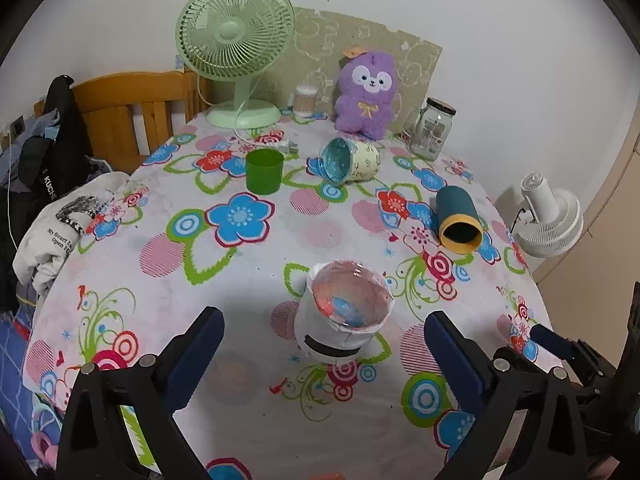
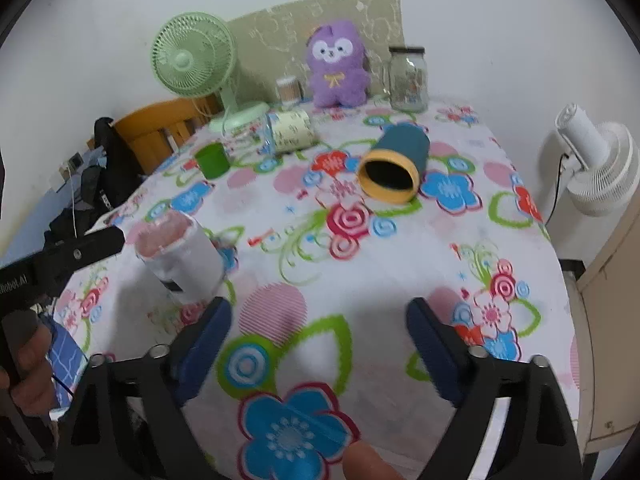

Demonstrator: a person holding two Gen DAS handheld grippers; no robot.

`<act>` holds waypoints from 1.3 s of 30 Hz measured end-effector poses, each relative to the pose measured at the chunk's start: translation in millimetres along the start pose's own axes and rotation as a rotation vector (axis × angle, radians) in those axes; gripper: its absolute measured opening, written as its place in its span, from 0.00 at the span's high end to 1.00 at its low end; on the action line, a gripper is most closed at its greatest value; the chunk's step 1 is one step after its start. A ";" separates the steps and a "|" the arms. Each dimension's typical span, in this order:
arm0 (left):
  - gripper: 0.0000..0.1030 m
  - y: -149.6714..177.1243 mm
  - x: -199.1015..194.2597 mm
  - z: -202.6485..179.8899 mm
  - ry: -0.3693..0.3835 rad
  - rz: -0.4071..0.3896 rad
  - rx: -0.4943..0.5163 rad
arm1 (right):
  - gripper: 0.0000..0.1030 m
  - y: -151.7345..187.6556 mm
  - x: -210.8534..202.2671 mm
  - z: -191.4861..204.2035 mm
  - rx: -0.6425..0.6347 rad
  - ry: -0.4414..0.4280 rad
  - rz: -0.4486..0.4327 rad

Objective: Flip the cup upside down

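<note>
Left tongs [image 1: 322, 330] wide open near white cup [image 1: 344, 312], right tongs [image 2: 320, 320] open, empty

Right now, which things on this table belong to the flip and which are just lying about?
Job:
white paper-wrapped cup, standing mouth up
left hand-held gripper, open around it

Lying about:
green plastic cup
teal tube with yellow rim, on its side
pale patterned cup, tipped over
purple plush toy
green desk fan
glass jar

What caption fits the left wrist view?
Open left gripper faces an upright white cup on the floral tablecloth.
</note>
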State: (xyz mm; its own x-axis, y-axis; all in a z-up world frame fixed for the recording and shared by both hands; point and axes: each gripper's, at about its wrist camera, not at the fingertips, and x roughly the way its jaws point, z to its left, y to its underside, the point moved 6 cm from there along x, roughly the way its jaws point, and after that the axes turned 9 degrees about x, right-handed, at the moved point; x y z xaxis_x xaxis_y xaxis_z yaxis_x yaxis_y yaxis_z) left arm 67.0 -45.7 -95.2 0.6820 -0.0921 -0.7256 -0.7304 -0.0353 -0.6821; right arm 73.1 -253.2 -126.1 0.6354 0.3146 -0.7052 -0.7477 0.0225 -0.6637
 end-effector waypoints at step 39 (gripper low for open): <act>0.00 -41.5 -86.2 37.3 -0.107 -0.292 0.016 | 0.00 -63.4 -67.9 98.9 -0.163 0.016 -0.331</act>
State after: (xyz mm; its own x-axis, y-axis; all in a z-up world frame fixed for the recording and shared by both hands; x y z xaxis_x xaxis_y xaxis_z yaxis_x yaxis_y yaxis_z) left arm 39.9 0.8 -7.8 0.8634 0.0250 -0.5039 -0.5033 -0.0285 -0.8636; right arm 58.3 -182.1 -11.4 0.8414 0.3012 -0.4487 -0.4615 -0.0316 -0.8866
